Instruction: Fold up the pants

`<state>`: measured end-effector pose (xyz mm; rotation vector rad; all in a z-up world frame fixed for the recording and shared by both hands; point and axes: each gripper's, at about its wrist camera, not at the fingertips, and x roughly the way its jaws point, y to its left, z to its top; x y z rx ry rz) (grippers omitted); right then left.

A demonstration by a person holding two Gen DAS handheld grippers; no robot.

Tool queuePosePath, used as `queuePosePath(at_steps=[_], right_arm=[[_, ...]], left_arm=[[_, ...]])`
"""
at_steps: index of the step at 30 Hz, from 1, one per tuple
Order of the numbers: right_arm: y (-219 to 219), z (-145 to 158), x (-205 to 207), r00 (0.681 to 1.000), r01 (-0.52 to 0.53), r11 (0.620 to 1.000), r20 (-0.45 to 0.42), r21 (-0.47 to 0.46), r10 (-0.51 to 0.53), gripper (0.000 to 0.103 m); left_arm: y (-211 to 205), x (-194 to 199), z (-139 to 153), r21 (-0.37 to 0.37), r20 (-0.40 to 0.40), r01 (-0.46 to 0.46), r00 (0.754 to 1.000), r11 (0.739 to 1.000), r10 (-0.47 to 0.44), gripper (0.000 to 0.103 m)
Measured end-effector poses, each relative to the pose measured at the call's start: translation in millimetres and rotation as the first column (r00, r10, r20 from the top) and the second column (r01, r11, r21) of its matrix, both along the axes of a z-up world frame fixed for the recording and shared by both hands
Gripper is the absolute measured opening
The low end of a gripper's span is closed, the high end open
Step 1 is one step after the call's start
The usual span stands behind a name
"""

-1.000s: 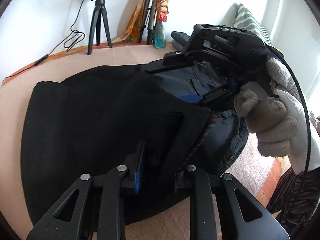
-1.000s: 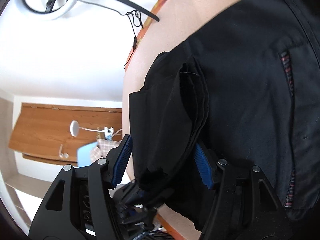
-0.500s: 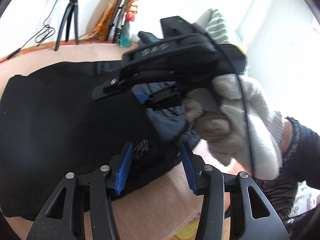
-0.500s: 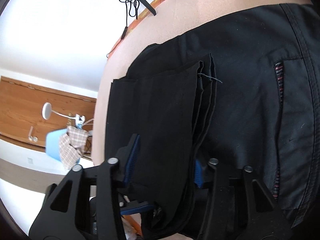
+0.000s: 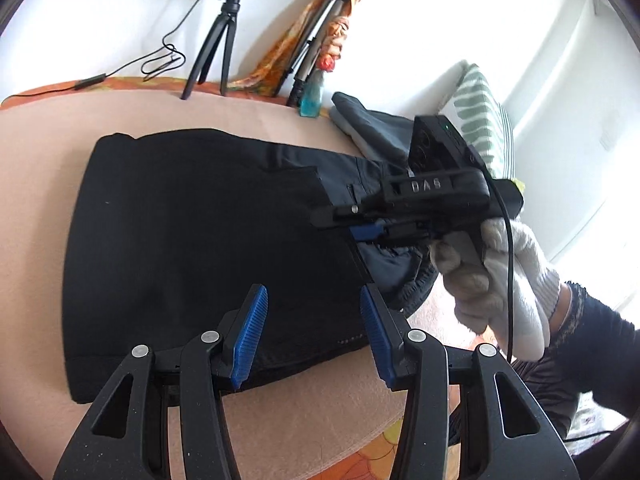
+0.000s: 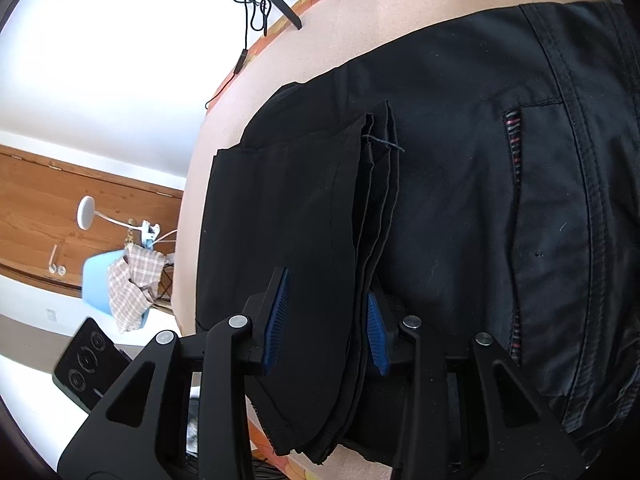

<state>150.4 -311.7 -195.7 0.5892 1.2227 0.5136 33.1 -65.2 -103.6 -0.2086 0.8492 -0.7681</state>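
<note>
Left wrist view: "DAS" marks right tongs (image 5: 366, 234) pinching pants (image 5: 200, 232); left tongs (image 5: 314, 336) spread.

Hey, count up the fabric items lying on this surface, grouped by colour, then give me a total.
Black: 1, the pants
Grey: 1, the folded garment behind them
Green-and-white striped: 1, the cloth at the far right edge
Total: 3

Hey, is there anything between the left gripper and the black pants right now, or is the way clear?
Nothing visible stands between them. The left gripper hangs open just above the folded black pants, with only air under its pads. The right gripper is off to the side, over the waistband end.
</note>
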Motion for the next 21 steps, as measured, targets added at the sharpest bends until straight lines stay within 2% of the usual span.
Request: queuePosePath(at_steps=[2, 5, 9, 13, 16, 17, 18, 19, 21], right_arm=[[6.0, -0.3, -1.8, 1.000, -0.010, 1.000, -0.003, -0.015, 0.010, 0.038], [11.0, -0.6, 0.2, 1.000, -0.009, 1.000, -0.014, -0.017, 0.009, 0.039], [11.8, -1.0, 1.5, 1.000, -0.002, 1.000, -0.014, -0.016, 0.002, 0.039], [10.9, -2.4, 0.0, 1.000, -0.004, 1.000, -0.008, -0.010, 0.004, 0.039], [13.1, -2.6, 0.4, 1.000, -0.010, 1.000, -0.006, -0.012, 0.009, 0.039], [13.7, -2.2, 0.7, 1.000, -0.011, 1.000, -0.006, -0.014, 0.011, 0.039], [13.9, -2.0, 0.9, 1.000, -0.012, 1.000, -0.005, -0.016, 0.012, 0.039], [14.3, -2.1, 1.1, 1.000, -0.013, 1.000, -0.004, -0.016, 0.013, 0.039], [13.2, -2.2, 1.2, 1.000, -0.016, 1.000, -0.005, -0.015, 0.016, 0.039]], left_arm=[[-1.4, -2.9, 5.5, -0.002, 0.038, 0.033, 0.999, 0.999, -0.032, 0.046], [-20.5, -8.8, 1.5, 0.073, 0.092, 0.121, 0.988, 0.990, -0.127, 0.046], [-45.6, -26.0, -8.2, 0.158, 0.104, 0.214, 0.967, 0.964, -0.232, 0.046], [-58.2, -26.9, -16.5, 0.231, 0.121, 0.200, 0.965, 0.952, -0.232, 0.046], [-58.4, -20.1, -19.0, 0.222, 0.125, 0.179, 0.970, 0.958, -0.210, 0.045], [-58.8, -16.8, -19.7, 0.213, 0.127, 0.182, 0.969, 0.960, -0.212, 0.033], [-59.6, -15.9, -20.2, 0.214, 0.129, 0.184, 0.968, 0.959, -0.214, 0.026], [-60.3, -14.9, -22.0, 0.212, 0.128, 0.187, 0.968, 0.959, -0.217, 0.013], [-60.5, -9.8, -24.1, 0.188, 0.116, 0.177, 0.973, 0.966, -0.201, 0.009]])
